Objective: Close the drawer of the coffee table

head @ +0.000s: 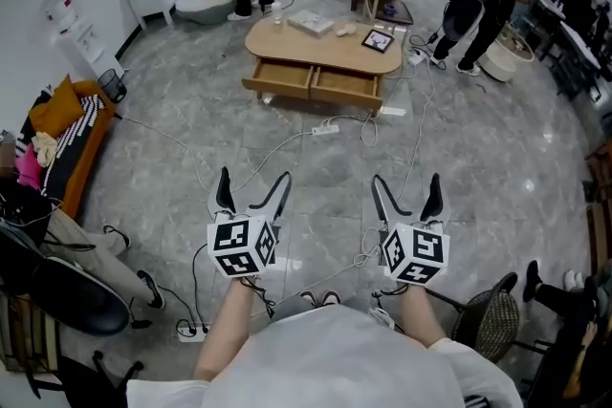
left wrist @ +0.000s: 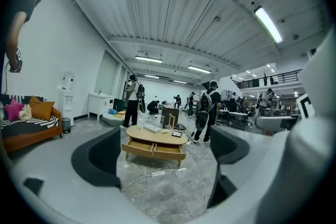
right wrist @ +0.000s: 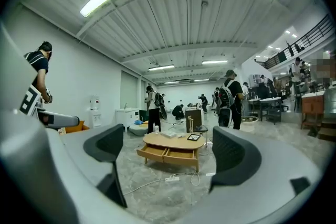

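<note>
Arms level, side by side | left gripper [head: 254, 179], right gripper [head: 406, 182]: jaws wide apart, empty | coffee table [head: 325, 46] drawers [head: 313, 82] open, well ahead

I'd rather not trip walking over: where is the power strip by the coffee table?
In the head view, the power strip lies on the floor just in front of the coffee table, on the near side of its open drawers.

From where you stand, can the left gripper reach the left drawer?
Probably not yet. The left gripper, open and empty, is held near the body, and the left drawer stands pulled out far across the floor. Only a power strip and cables lie between, so walking up looks free.
</note>
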Motion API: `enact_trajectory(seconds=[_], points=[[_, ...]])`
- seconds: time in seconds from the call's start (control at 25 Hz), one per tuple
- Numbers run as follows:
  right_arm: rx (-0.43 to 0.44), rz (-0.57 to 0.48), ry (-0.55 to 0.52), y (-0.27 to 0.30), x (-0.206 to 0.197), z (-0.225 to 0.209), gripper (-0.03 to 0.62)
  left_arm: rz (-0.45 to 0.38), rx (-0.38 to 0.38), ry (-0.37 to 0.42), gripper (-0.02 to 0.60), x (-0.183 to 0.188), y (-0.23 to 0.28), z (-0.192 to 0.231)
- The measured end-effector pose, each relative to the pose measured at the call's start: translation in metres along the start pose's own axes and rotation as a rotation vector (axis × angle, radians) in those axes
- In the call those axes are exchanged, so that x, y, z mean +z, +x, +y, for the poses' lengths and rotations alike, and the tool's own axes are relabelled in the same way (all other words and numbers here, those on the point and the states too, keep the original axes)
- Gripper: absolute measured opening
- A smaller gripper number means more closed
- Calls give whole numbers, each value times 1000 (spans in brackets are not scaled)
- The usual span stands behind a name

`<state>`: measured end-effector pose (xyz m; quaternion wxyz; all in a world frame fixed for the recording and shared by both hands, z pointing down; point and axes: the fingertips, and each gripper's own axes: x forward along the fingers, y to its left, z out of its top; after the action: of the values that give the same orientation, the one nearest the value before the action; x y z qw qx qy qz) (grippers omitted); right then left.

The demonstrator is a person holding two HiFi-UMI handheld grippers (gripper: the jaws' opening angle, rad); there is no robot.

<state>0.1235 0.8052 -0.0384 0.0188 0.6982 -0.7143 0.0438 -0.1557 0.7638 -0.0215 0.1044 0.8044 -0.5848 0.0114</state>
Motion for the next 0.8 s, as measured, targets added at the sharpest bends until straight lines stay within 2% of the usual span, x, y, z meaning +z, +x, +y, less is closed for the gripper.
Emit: enact_trajectory(seconds=[0.28, 0.8], points=[[-10, 3, -1, -1, -5, 6, 574, 12, 9, -11, 526, -7, -1, 11], [-47, 46, -16, -2, -17, 30, 581, 45, 13, -39, 528, -21, 4, 48]])
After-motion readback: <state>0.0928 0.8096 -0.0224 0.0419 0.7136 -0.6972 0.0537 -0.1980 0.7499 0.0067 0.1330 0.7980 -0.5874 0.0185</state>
